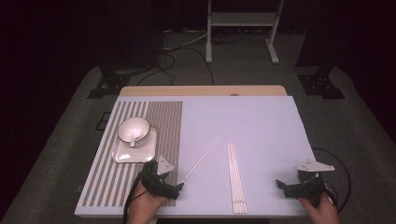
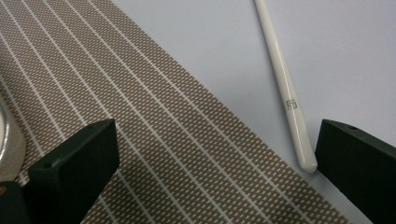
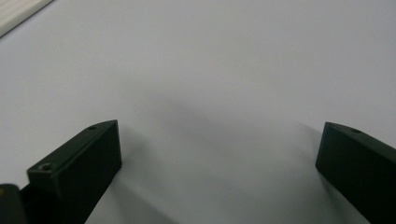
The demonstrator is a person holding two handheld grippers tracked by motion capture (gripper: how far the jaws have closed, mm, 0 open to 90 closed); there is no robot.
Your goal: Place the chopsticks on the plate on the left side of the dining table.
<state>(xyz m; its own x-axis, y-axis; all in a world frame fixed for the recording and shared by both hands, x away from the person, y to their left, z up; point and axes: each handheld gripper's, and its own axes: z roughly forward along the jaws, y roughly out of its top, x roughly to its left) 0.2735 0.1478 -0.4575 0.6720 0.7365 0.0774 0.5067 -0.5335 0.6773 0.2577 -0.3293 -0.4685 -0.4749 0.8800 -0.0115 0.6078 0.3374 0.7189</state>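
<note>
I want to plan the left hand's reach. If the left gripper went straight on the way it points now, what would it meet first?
Probably the single chopstick: its rounded end lies just inside the left gripper's open right jaw, at the striped mat's edge. Depth is hard to judge.

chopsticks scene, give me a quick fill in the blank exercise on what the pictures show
1. The single chopstick lies on the table with its near end just in front of the ____ gripper.
2. Both grippers' jaws stand ____.
3. The bowl rests on a white ____ on the striped placemat.
4. The right gripper holds ____.

Missing words: left; open; plate; nothing
</note>
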